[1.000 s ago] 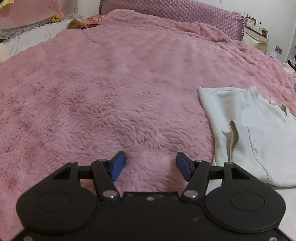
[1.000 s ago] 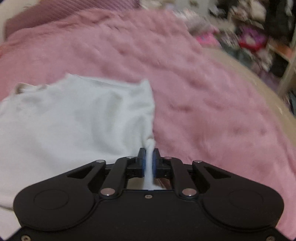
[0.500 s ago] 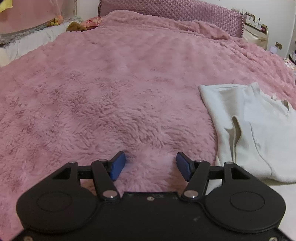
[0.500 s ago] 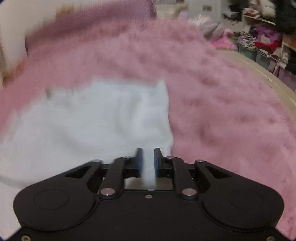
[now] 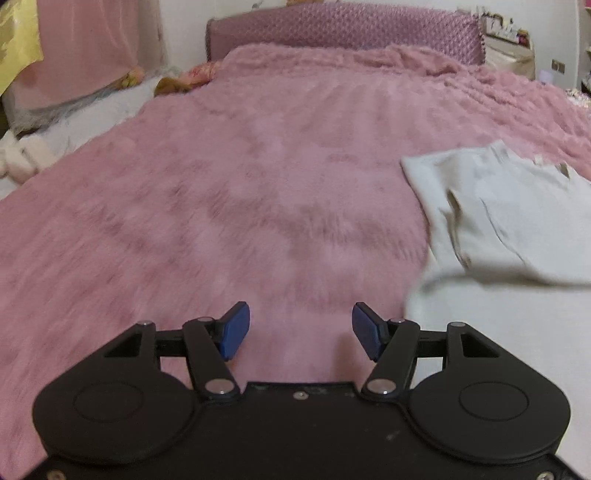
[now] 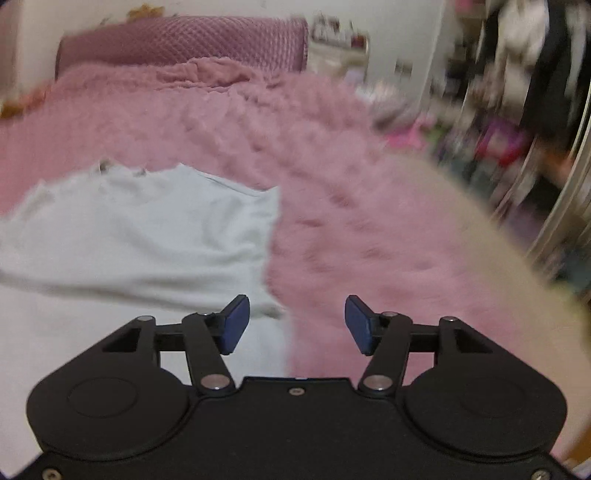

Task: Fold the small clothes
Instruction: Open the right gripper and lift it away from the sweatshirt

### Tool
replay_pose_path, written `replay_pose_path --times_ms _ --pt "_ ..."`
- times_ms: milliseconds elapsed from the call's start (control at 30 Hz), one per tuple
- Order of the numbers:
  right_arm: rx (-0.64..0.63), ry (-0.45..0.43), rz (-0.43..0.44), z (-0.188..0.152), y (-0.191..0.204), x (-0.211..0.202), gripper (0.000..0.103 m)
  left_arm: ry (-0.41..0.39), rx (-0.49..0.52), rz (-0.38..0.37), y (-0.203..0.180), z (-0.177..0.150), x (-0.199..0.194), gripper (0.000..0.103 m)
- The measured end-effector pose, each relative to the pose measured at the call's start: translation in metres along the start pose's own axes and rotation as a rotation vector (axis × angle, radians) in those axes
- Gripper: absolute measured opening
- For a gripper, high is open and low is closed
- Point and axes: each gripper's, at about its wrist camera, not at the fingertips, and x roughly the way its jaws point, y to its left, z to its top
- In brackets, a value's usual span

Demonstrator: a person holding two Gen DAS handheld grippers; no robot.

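A pale, off-white small top (image 5: 517, 221) lies on the fluffy pink blanket (image 5: 258, 184) that covers the bed, toward the right side in the left wrist view and toward the left in the right wrist view (image 6: 147, 229). Its near part is folded over, leaving a thick doubled edge across the cloth, and a neckline with a small tag shows at the far end. Neither tool touches it. The left gripper (image 5: 300, 330) hangs over bare blanket just left of the garment, its blue-padded jaws spread wide with nothing between them. The right gripper (image 6: 296, 325) sits above the garment's right edge, jaws likewise wide and empty, the left pad over white cloth and the right pad over pink pile. A quilted mauve headboard (image 5: 343, 29) closes off the far end of the bed. Stuffed toys (image 5: 173, 83) rest beside the blanket's far left corner. Blurred shelves of clutter (image 6: 517, 110) fill the room's right side.
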Motion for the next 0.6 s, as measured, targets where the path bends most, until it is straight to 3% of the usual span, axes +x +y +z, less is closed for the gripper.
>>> replay_pose_path --times_ms 67,200,300,433,600 --pt "-0.038 0.016 -0.014 -0.014 -0.006 -0.023 0.054 0.017 -0.007 -0.015 0.003 -0.012 -0.030 0.063" --pt "0.064 0.071 0.095 -0.045 -0.028 -0.062 0.057 0.045 -0.021 -0.047 0.007 -0.035 -0.086 0.063" --pt "0.106 0.078 0.106 -0.069 -0.034 -0.085 0.064 0.062 0.027 -0.022 0.001 -0.052 -0.121 0.063" --pt "0.122 0.048 0.141 -0.093 -0.030 -0.109 0.066 0.082 0.033 0.010 -0.002 -0.074 -0.150 0.063" --pt "0.120 0.054 0.123 -0.116 -0.024 -0.138 0.070 0.138 -0.045 -0.032 -0.002 -0.102 -0.166 0.063"
